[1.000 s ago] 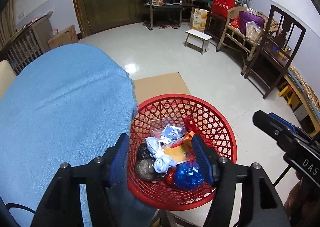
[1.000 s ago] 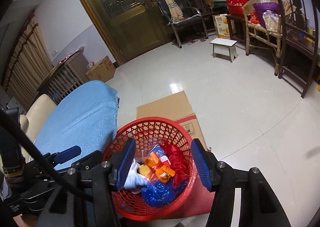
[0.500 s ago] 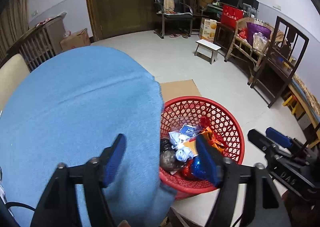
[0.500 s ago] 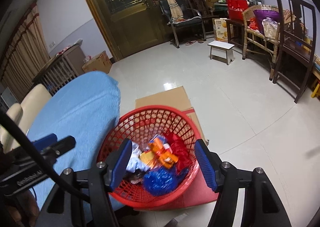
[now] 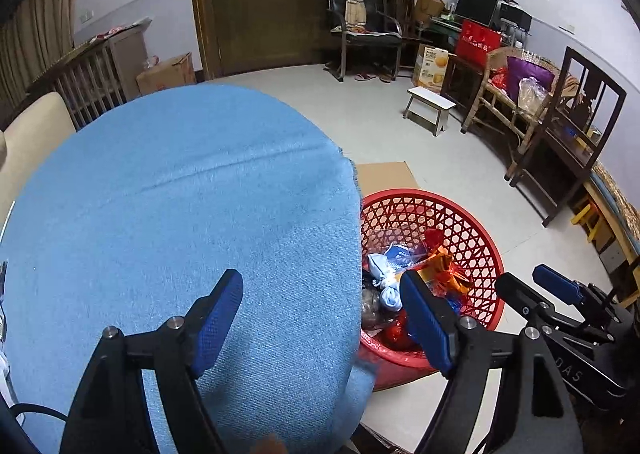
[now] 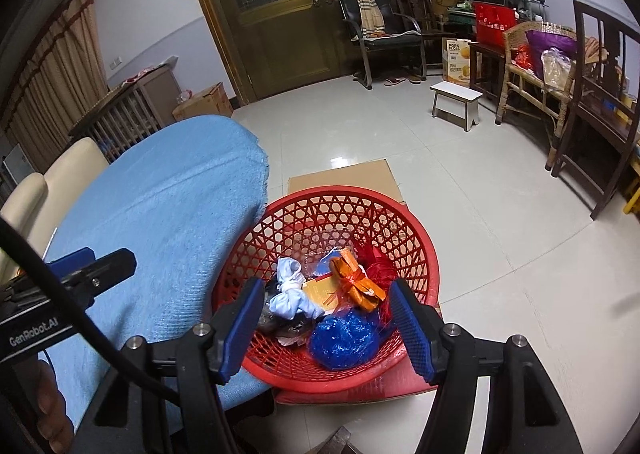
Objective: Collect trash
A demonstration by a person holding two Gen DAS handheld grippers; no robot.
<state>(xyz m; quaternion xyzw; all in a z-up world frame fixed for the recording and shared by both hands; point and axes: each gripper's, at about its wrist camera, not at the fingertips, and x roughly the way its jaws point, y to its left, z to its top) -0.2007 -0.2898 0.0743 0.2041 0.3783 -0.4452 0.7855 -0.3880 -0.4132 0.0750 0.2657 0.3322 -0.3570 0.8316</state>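
A red lattice basket (image 6: 340, 205) stands on the floor beside a table with a blue cloth (image 5: 180, 213). It holds trash: a blue crumpled wrapper (image 6: 344, 338), a white knotted rag (image 6: 290, 290), orange packets (image 6: 356, 282) and red pieces. The basket also shows in the left wrist view (image 5: 472, 238), partly behind the cloth. My left gripper (image 5: 324, 318) is open and empty above the table's right edge. My right gripper (image 6: 328, 326) is open and empty above the basket's near rim.
Flat cardboard (image 6: 344, 177) lies under the basket on the tiled floor. A cream chair (image 6: 60, 169) stands left of the table. A white stool (image 6: 456, 97), wooden chairs (image 6: 592, 109), a black chair (image 6: 380, 37) and a brown door (image 6: 296, 5) stand farther back.
My left gripper has moved left and back, from over the basket to over the blue cloth. My right gripper has drawn back a little from the basket. Both stay open.
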